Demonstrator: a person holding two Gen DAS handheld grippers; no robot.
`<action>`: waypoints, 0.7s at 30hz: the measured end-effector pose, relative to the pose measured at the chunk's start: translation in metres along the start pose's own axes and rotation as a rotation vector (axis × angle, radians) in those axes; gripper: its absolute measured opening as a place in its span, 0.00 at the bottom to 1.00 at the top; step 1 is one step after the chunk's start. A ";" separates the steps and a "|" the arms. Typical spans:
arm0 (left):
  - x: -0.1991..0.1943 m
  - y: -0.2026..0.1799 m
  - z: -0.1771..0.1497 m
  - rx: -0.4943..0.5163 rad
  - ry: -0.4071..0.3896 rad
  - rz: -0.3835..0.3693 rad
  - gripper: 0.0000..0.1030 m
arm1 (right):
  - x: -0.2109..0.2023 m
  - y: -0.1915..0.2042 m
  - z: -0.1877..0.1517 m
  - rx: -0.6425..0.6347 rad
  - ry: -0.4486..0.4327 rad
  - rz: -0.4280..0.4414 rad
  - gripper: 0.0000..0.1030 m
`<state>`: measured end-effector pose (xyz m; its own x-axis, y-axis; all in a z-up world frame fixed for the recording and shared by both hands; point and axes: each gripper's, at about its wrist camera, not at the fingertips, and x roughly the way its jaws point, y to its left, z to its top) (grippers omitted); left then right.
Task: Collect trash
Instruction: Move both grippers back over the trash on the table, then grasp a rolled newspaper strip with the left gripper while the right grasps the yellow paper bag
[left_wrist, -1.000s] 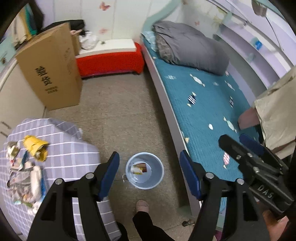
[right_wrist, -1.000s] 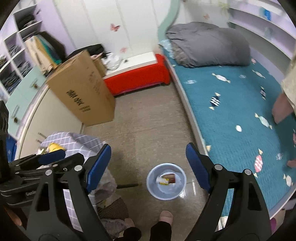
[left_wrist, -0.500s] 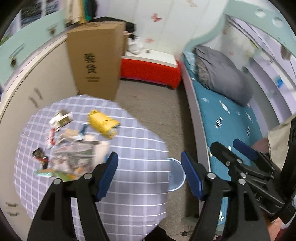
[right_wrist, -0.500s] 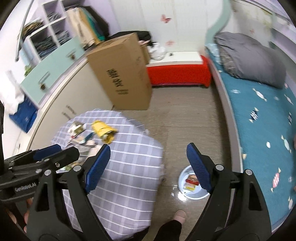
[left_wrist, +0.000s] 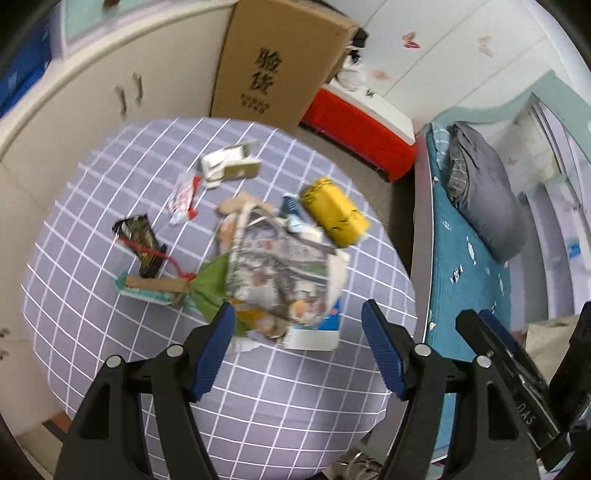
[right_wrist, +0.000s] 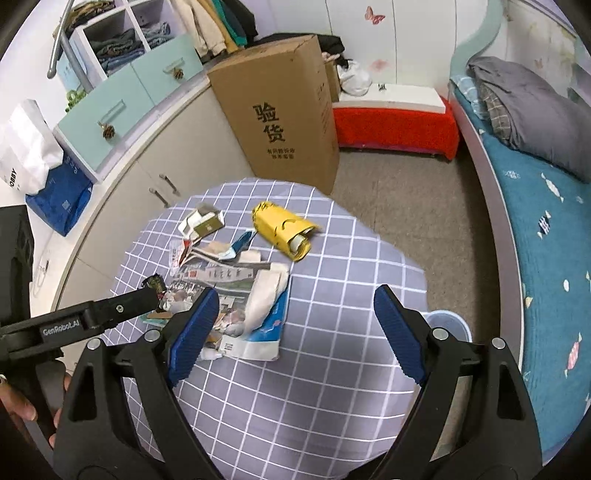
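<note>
Presently both pairs of tongs are held wide open and empty above the checked counter. The left tongs hang just over the near edge of the trash pile, with the crumpled printed paper directly ahead between the blue pads and a green wrapper beside the left pad. Farther ahead and to the right lies a yellow crushed wrapper; farther left, a dark sachet and a small torn carton. From the right tongs, a blue-and-white tissue pack is seen just ahead of the left pad, and the pale bin is glimpsed beyond the right pad, past the counter edge. All the pieces are judged light, soft and easily crushed; the paper is best pinched at a raised fold, since flat sheets would likely slip.
</note>
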<state>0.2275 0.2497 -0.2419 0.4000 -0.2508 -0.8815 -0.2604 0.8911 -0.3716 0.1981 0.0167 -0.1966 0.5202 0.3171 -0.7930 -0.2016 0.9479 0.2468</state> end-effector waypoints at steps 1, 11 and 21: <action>0.004 0.004 0.000 -0.006 0.006 -0.005 0.67 | 0.003 0.001 -0.001 0.002 0.005 -0.003 0.82; 0.053 0.034 0.011 -0.132 0.042 -0.113 0.67 | 0.037 0.004 -0.004 0.023 0.066 -0.048 0.82; 0.072 0.040 0.021 -0.160 0.068 -0.128 0.20 | 0.053 0.007 0.002 0.022 0.092 -0.053 0.82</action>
<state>0.2644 0.2756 -0.3140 0.3800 -0.3877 -0.8398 -0.3497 0.7803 -0.5185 0.2260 0.0399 -0.2356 0.4513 0.2630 -0.8527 -0.1570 0.9641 0.2143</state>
